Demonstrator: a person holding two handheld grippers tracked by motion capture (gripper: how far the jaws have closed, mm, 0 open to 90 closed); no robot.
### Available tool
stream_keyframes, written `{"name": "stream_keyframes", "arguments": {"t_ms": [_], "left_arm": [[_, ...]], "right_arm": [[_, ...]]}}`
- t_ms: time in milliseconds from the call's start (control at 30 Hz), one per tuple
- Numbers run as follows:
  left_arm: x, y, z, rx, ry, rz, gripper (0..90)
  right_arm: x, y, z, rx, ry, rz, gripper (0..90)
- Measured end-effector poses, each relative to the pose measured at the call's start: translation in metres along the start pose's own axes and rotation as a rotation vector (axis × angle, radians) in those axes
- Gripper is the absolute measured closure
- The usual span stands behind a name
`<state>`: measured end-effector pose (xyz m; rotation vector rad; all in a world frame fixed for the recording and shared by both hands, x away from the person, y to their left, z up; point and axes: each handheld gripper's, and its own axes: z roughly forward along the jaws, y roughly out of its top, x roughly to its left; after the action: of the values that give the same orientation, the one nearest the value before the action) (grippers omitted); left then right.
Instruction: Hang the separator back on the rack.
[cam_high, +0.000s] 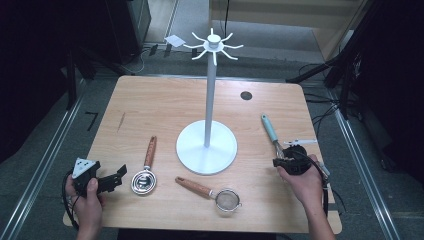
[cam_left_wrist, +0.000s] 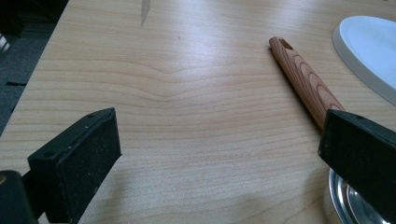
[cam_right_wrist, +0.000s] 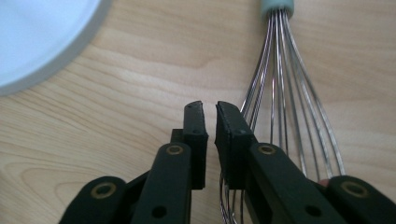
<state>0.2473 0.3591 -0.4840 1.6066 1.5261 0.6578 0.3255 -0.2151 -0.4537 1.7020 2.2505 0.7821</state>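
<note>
A whisk with a pale teal handle lies at the table's right side, and its wires run just right of my right gripper and under its right jaw. That gripper stands low over the whisk's wire end, its jaws a narrow gap apart with nothing between them. My left gripper rests at the front left, open wide, over bare wood. Close to its right jaw lies a small metal ladle with a wooden handle.
A white hook stand rises from the table's middle, and its base shows in both gripper views. A wooden-handled mesh strainer lies near the front edge. A dark round hole sits at the far right.
</note>
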Motion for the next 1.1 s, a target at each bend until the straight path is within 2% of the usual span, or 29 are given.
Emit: {"name": "stream_keyframes", "arguments": {"t_ms": [133, 233, 267, 333, 367, 400, 533, 733, 767, 933, 967, 1100], "left_arm": [[0.000, 0.000, 0.000, 0.000, 0.001, 0.003, 0.0], [0.000, 0.000, 0.000, 0.001, 0.000, 0.003, 0.0], [0.000, 0.000, 0.000, 0.001, 0.000, 0.003, 0.0], [0.000, 0.000, 0.000, -0.001, -0.002, 0.001, 0.0], [0.000, 0.000, 0.000, 0.000, -0.004, 0.000, 0.0], [0.000, 0.000, 0.000, 0.000, -0.004, 0.000, 0.0], [0.001, 0.000, 0.000, -0.001, -0.007, -0.002, 0.0], [0.001, 0.000, 0.000, -0.002, -0.011, -0.002, 0.0], [0.001, 0.000, 0.000, -0.002, -0.011, -0.001, 0.0], [0.001, 0.000, 0.000, -0.001, -0.013, -0.002, 0.0], [0.001, 0.000, 0.000, 0.000, -0.014, -0.002, 0.0], [0.001, 0.000, 0.000, 0.001, -0.016, -0.003, 0.0]], "right_arm": [[0.001, 0.016, -0.011, -0.023, -0.009, -0.037, 76.7], [-0.001, 0.035, -0.013, -0.018, -0.036, -0.055, 71.5], [-0.001, 0.035, -0.013, -0.018, -0.036, -0.055, 71.5], [-0.004, 0.052, -0.005, 0.017, -0.089, -0.087, 66.8], [-0.004, 0.052, -0.005, 0.017, -0.089, -0.087, 66.8], [-0.008, 0.061, 0.004, 0.050, -0.112, -0.093, 65.4], [-0.014, 0.072, 0.015, 0.091, -0.121, -0.099, 63.8], [-0.021, 0.090, 0.034, 0.173, -0.110, -0.074, 59.6], [-0.022, 0.094, 0.039, 0.197, -0.118, -0.073, 59.6], [-0.026, 0.100, 0.051, 0.244, -0.125, -0.065, 60.6], [-0.028, 0.103, 0.056, 0.275, -0.124, -0.053, 61.9], [-0.030, 0.106, 0.062, 0.296, -0.112, -0.036, 62.9]]}}
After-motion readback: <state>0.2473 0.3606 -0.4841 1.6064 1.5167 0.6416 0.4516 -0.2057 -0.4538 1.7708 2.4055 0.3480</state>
